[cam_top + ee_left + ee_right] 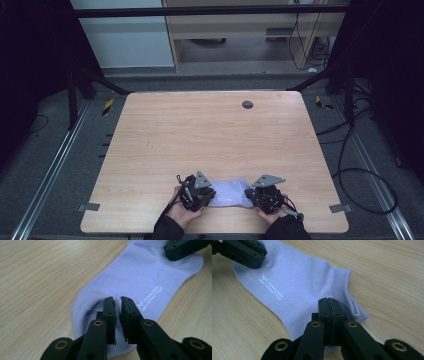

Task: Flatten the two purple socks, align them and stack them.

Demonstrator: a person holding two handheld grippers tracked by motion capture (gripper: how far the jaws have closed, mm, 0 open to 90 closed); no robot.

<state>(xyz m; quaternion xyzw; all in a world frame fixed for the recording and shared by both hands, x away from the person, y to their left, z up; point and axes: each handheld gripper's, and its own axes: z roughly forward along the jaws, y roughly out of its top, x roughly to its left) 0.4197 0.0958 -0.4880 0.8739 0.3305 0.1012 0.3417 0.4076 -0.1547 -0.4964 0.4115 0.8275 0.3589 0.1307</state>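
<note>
A pale lavender sock [227, 195] lies flat on the wooden table [200, 135] near its front edge, between my two grippers. White lettering runs along the sock [140, 275]. My left gripper [117, 298] sits over the sock's rounded end, its jaws a narrow slit apart with nothing pinched between them. My right gripper [328, 300] has its jaws pressed together, tips resting on the sock [297, 280] by the ribbed cuff; no fabric shows between them. In the high view, the left gripper [212, 194] and right gripper [248, 193] face each other across the sock.
A dark round grommet [247, 104] sits near the table's far edge. Bare wood stretches beyond the sock. Cables [360, 175] lie on the floor to the right, and a black frame bar [210, 11] crosses behind the table.
</note>
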